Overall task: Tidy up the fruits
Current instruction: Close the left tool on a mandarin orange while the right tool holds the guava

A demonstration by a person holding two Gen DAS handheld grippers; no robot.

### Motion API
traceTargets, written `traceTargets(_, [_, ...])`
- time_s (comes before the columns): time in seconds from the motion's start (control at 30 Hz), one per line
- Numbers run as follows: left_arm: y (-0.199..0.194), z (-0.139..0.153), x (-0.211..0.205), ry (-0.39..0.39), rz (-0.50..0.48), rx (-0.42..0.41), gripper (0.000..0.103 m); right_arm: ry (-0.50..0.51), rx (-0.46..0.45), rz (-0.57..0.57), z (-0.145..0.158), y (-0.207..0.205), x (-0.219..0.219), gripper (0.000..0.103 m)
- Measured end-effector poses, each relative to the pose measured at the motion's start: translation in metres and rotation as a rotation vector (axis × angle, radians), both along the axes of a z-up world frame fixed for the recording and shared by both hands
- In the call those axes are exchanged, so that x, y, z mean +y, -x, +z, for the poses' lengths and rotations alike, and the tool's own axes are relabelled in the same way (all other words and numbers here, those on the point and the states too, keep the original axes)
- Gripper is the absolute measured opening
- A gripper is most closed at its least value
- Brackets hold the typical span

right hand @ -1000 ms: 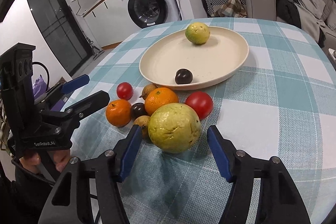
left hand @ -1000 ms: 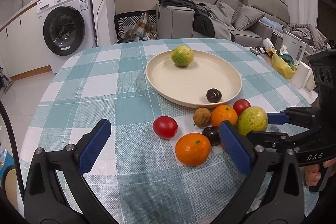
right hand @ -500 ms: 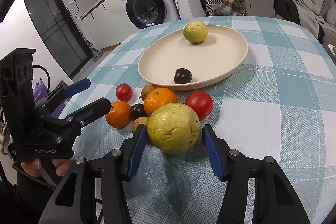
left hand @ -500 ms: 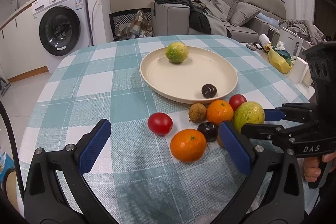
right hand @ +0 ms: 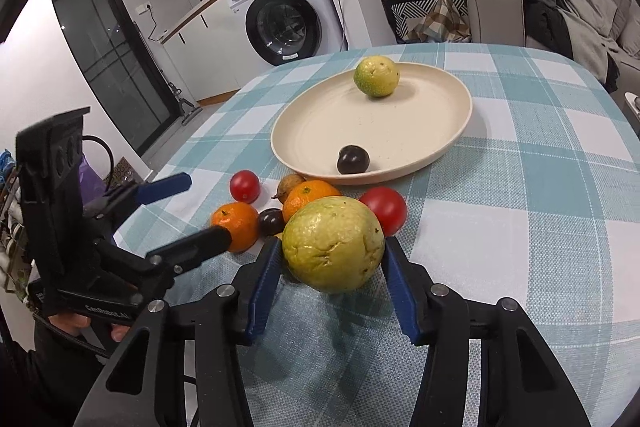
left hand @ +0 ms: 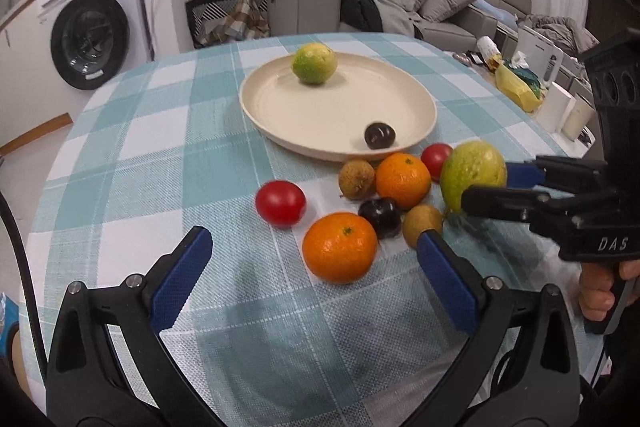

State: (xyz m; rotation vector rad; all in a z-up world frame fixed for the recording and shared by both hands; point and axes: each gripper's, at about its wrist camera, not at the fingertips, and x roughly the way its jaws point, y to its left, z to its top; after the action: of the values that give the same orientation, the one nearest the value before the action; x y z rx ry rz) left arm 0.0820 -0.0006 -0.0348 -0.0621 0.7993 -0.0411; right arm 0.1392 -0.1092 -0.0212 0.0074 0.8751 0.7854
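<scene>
Guava (right hand: 334, 243) clamped in right tongs (right hand: 330, 261)
Left tongs (left hand: 312, 247) gape over an orange (left hand: 339, 247); fruit cluster sits at six o'clock of the plate (right hand: 448, 143) on the worktop (right hand: 540, 187).

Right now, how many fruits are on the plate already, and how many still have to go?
Two sit on the plate already: a green fruit and a dark plum. The right tool has just closed on the big yellow-green fruit, lifted just off the table. Left beside the plate: two oranges, two tomatoes, two brown fruits and a plum. The left tool is open and empty.
</scene>
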Motion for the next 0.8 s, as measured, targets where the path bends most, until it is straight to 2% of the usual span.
traceTargets(0.17, [0.0003,-0.0032,-0.0003,0.028,-0.039,0.018,0.096,-0.006,0.002,-0.004,0.0013,-0.0007,-0.0008,0.052])
traceTargets(0.23, [0.0005,-0.0047,-0.0008,0.033,-0.053,0.028,0.083,-0.006,0.002,-0.006,0.0015,-0.0008,-0.0009,0.052])
traceTargets(0.37, [0.0021,-0.0052,-0.0025,0.049,-0.085,0.032,0.071,-0.006,0.0,-0.007,0.0022,0.0,-0.0016,0.052])
traceTargets(0.43, [0.0025,-0.0054,-0.0042,0.059,-0.102,0.034,0.061,-0.006,0.0,-0.008,0.0022,0.0,-0.0015,0.052])
traceTargets(0.8, [-0.0068,-0.0106,-0.0064,0.058,-0.085,0.068,0.055,-0.008,0.005,-0.008,0.003,-0.0004,-0.0033,0.052])
